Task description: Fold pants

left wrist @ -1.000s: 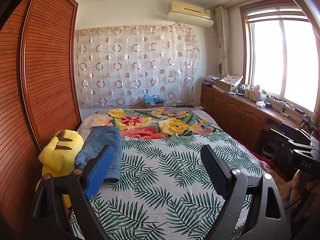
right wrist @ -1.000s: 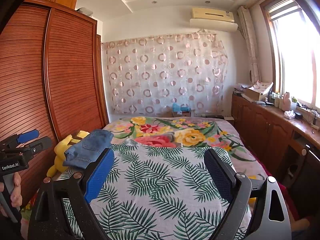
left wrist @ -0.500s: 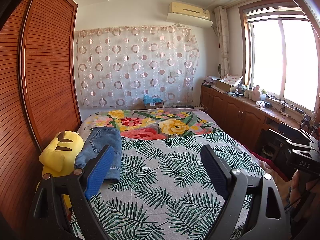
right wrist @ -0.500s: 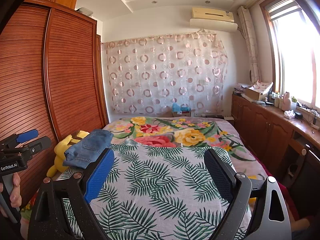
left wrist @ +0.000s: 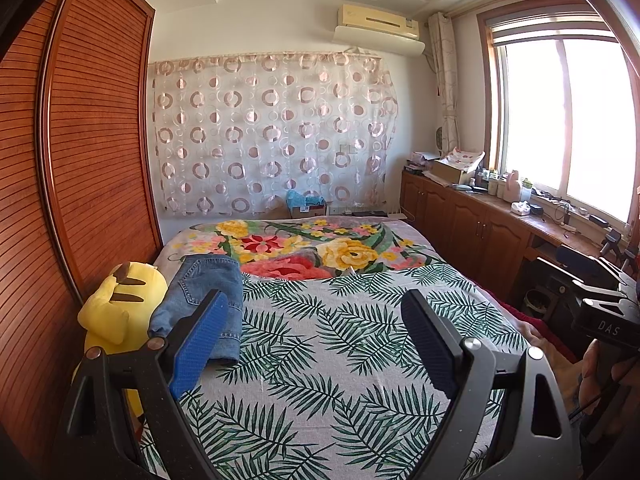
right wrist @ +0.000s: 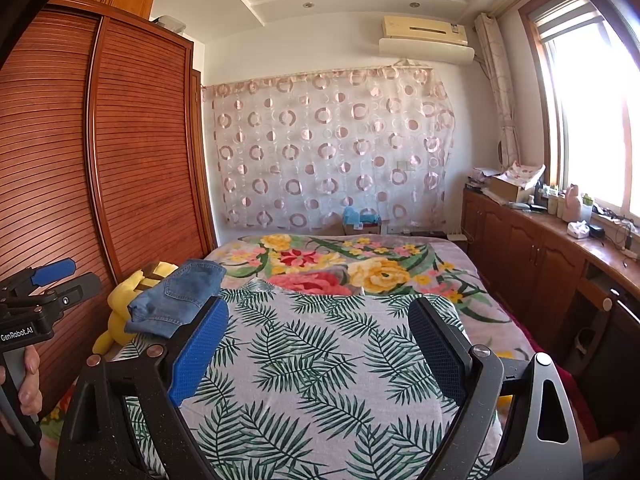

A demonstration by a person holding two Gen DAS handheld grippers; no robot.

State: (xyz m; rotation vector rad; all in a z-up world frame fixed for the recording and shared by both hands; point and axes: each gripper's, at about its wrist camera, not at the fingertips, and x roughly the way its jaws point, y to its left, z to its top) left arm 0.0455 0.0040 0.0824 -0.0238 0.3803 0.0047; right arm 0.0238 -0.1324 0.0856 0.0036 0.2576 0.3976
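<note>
Folded blue jeans (left wrist: 204,296) lie at the left side of the bed, partly over a yellow plush toy (left wrist: 116,304); they also show in the right wrist view (right wrist: 176,300). My left gripper (left wrist: 316,320) is open and empty, held above the leaf-print sheet (left wrist: 320,360), with the jeans just beyond its left finger (left wrist: 200,344). My right gripper (right wrist: 318,328) is open and empty above the same sheet (right wrist: 312,380). The left gripper also shows at the left edge of the right wrist view (right wrist: 40,292).
A wooden slatted wardrobe (left wrist: 72,184) runs along the bed's left side. A wooden cabinet counter (left wrist: 480,224) with clutter stands under the window on the right. A floral blanket (left wrist: 304,248) covers the far end of the bed. A patterned curtain (left wrist: 272,136) hangs behind.
</note>
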